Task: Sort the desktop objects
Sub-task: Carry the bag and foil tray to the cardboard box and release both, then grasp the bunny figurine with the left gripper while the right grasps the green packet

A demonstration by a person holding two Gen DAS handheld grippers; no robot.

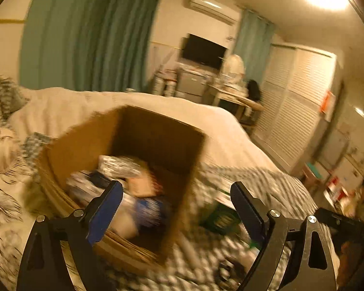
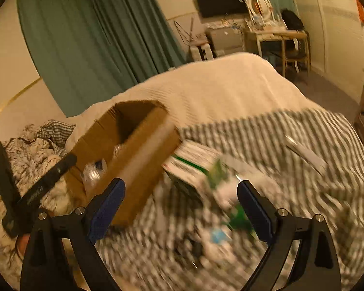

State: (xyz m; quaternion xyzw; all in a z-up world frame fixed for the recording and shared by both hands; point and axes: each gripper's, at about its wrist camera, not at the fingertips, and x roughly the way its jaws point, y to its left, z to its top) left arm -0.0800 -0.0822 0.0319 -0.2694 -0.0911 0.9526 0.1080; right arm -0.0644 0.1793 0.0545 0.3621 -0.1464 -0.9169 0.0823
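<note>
The left claw [image 1: 176, 200] is hanging wide apart with nothing between its blue pads, just above the near rim of the cardboard box [image 1: 80, 143]. Blurred packets [image 1: 123, 165] are lying inside the box. The right claw [image 2: 180, 198] is also spreading wide and bare, over a green and white carton [image 2: 194, 162] touching the box's right wall. A white flat stick [image 2: 305, 155] is lying well right of the box. The box is sitting on a bed with a striped blanket [image 2: 267, 131].
</note>
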